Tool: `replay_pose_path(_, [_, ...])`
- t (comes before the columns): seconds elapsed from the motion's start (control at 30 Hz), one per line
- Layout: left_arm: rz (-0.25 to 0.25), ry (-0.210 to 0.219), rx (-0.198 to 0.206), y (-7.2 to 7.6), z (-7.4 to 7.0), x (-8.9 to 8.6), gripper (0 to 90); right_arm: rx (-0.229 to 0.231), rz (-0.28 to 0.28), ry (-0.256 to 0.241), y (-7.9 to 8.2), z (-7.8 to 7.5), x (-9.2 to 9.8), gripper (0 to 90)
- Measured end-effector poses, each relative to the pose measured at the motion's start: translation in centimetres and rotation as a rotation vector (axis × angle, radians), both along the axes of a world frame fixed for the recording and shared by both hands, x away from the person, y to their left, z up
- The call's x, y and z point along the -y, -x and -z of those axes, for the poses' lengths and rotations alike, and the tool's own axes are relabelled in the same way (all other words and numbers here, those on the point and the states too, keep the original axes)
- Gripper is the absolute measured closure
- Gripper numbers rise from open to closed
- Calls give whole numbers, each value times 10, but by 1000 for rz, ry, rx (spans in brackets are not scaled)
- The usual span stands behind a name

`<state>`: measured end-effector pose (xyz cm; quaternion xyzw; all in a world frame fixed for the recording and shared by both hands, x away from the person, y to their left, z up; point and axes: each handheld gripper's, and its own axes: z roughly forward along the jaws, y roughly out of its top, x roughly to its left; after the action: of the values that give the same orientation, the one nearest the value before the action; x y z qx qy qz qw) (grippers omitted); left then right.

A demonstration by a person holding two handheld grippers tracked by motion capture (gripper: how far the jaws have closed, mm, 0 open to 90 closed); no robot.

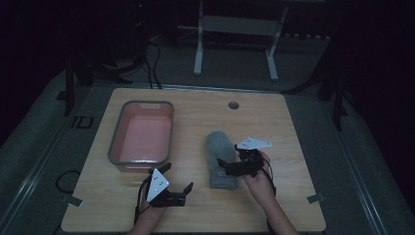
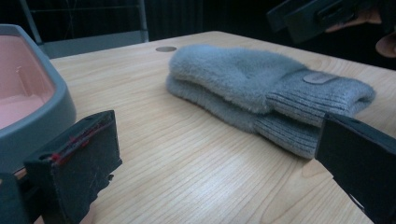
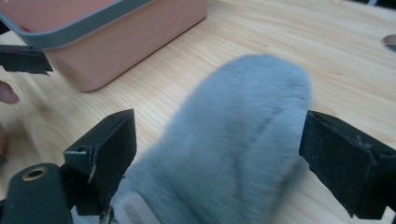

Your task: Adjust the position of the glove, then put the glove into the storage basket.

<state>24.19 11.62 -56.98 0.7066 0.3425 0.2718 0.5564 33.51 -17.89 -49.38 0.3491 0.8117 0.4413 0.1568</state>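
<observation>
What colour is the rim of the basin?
Grey; the rim tops pink walls, clearest in the right gripper view.

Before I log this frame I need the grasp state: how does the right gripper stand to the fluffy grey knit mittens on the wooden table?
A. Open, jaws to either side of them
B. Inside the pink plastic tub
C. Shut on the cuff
A: the right gripper has its jaws spread wide with the grey mittens between them, unclamped.

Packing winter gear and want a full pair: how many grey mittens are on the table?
2. They lie stacked, one mitten on top of the other mitten, right of the pink tub, between the open jaws of the right gripper.
</observation>
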Motion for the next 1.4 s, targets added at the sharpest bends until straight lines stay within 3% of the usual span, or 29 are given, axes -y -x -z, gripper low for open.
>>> replay_pose_path(0.07, [3, -14, -9, 0, -1, 2, 3, 12, 7, -15, -1, 0, 9, 110])
replay_pose_path(0.13, [21, -4, -35, 0, -6, 4, 3, 37, 18, -1, -1, -3, 20, 111])
replay_pose_path(0.23, [47, -16, -57, 0, -12, 8, 3, 23, 22, 3, 0, -7, 30, 137])
replay_pose_path(0.3, [100, -41, -96, -3, -19, 15, 3, 11, 29, -36, 1, -14, 45, 136])
replay_pose_path(0.37, [129, -58, -118, -5, -24, 22, 3, 25, 37, -37, 1, -18, 53, 133])
replay_pose_path(0.5, [172, -55, -151, -13, -41, 32, 3, 22, 37, -25, 0, -25, 60, 127])
replay_pose_path(0.6, [179, -47, -162, -24, -55, 38, 3, 11, 32, -11, -1, -26, 61, 116])
replay_pose_path(0.7, [161, -44, -193, -42, -67, 45, 4, -16, 25, -49, -5, -26, 59, 107])
replay_pose_path(0.8, [159, -39, -211, -60, -73, 55, 4, -3, -5, -62, -7, -23, 52, 102])
replay_pose_path(0.93, [156, -46, -255, -82, -72, 67, 4, -14, -13, -10, -12, -11, 39, 150])
replay_pose_path(1.1, [123, -76, -305, -102, -61, 79, 135, -57, 10, 2, -22, 9, 29, 243])
replay_pose_path(1.13, [112, -86, -321, -106, -58, 81, 155, -55, 22, 5, -24, 13, 26, 298])
replay_pose_path(1.27, [92, -97, -376, -116, -48, 82, 217, -89, 32, 29, -31, 27, 20, 391])
replay_pose_path(1.33, [82, -111, -417, -120, -42, 84, 287, -112, 41, 31, -33, 32, 18, 386])
replay_pose_path(1.4, [85, -125, -441, -121, -37, 85, 292, -137, 46, 32, -34, 37, 19, 384])
